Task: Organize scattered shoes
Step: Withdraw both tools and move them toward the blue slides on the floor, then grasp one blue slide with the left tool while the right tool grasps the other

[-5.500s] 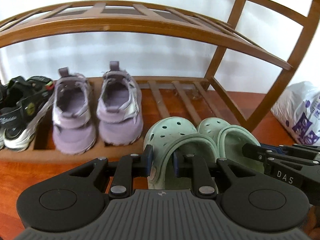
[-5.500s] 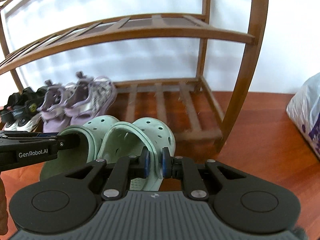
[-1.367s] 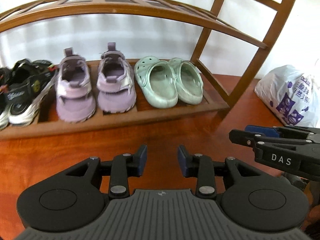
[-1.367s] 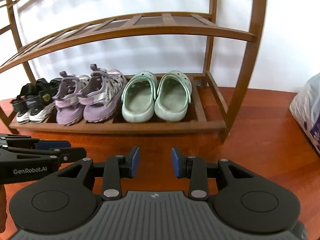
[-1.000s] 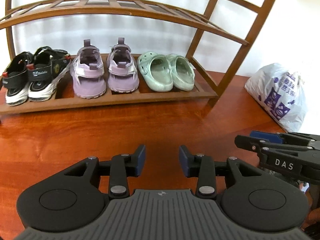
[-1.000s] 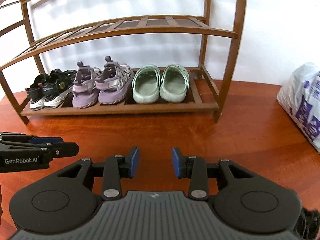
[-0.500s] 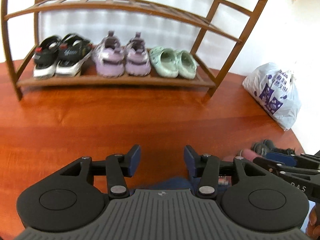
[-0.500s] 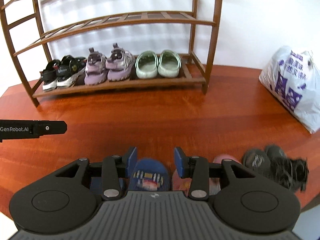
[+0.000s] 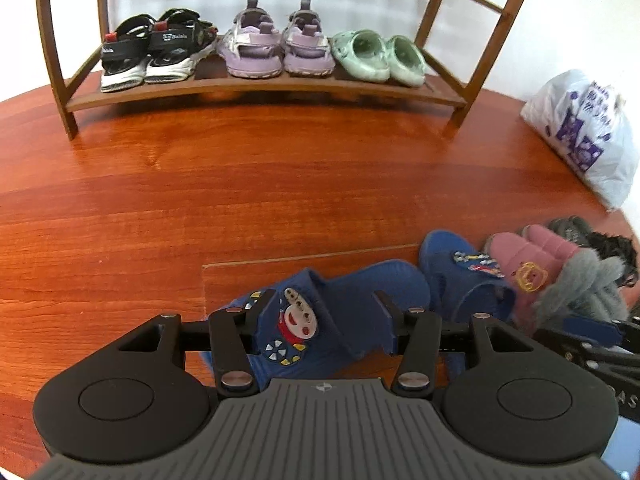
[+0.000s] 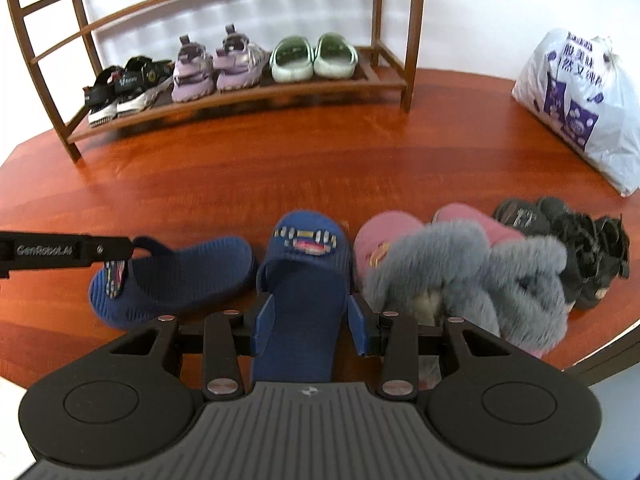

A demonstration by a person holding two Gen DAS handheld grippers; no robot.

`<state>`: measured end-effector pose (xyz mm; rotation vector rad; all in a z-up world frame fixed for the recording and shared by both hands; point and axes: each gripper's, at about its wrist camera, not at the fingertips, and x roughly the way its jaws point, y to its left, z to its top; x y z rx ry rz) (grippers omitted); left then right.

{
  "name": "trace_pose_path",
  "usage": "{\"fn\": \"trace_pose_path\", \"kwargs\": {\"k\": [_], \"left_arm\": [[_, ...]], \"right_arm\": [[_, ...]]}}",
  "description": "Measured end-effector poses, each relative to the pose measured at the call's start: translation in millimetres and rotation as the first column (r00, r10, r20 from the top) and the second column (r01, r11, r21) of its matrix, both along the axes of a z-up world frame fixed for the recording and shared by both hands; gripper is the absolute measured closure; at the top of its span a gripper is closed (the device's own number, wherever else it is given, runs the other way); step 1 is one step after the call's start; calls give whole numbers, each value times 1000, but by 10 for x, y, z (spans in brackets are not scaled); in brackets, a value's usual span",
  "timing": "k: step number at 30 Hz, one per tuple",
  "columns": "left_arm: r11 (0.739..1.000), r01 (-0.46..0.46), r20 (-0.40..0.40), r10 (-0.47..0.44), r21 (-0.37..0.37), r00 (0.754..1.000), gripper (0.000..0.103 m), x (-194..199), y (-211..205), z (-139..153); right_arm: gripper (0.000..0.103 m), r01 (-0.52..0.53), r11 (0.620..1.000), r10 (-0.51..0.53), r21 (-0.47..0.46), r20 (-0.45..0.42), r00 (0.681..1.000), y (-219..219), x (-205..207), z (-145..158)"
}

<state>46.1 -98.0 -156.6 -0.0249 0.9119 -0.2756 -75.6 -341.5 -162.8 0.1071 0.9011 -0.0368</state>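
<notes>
Two blue slippers lie on the wooden floor. One (image 9: 344, 316) lies turned sideways, its cartoon strap between the fingers of my left gripper (image 9: 322, 311), which stands open wide around it. The other blue slipper (image 10: 304, 280) points toward the rack, and my right gripper (image 10: 309, 322) is open with a finger on each side of its heel. In the right wrist view the left gripper's finger (image 10: 80, 251) reaches the strap of the sideways slipper (image 10: 180, 276). Neither jaw has closed on a slipper.
Pink slippers with grey fur (image 10: 460, 272) and black shoes (image 10: 568, 240) lie right of the blue pair. The wooden rack (image 10: 248, 94) holds black sandals (image 9: 152, 52), purple sneakers (image 9: 276, 48) and green clogs (image 9: 376, 58) on its bottom shelf. A white plastic bag (image 10: 580, 100) sits far right.
Both grippers have pulled back from the rack, where the green clogs now sit, and come down over the blue slippers. Their jaws have spread wider.
</notes>
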Motion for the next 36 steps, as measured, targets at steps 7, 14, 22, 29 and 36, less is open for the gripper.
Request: {"fn": "trace_pose_path", "kwargs": {"k": [7, 14, 22, 29, 36], "left_arm": [[996, 12, -7, -12, 91, 1000, 50, -33, -179, -90], [990, 10, -30, -6, 140, 1000, 49, -38, -149, -132], [990, -25, -57, 33, 135, 998, 49, -80, 54, -127], [989, -88, -72, 97, 121, 993, 47, -83, 371, -129], [992, -113, -111, 120, 62, 987, 47, -109, 443, -149]], "right_arm": [[56, -39, 999, 39, 11, -13, 999, -5, 43, -83], [53, -76, 997, 77, 23, -27, 997, 5, 139, -125], [53, -112, 993, 113, 24, -38, 993, 31, 220, -159], [52, -128, 992, 128, 13, -42, 991, 2, 284, -183], [41, -121, 993, 121, 11, -53, 991, -9, 353, -255]]}}
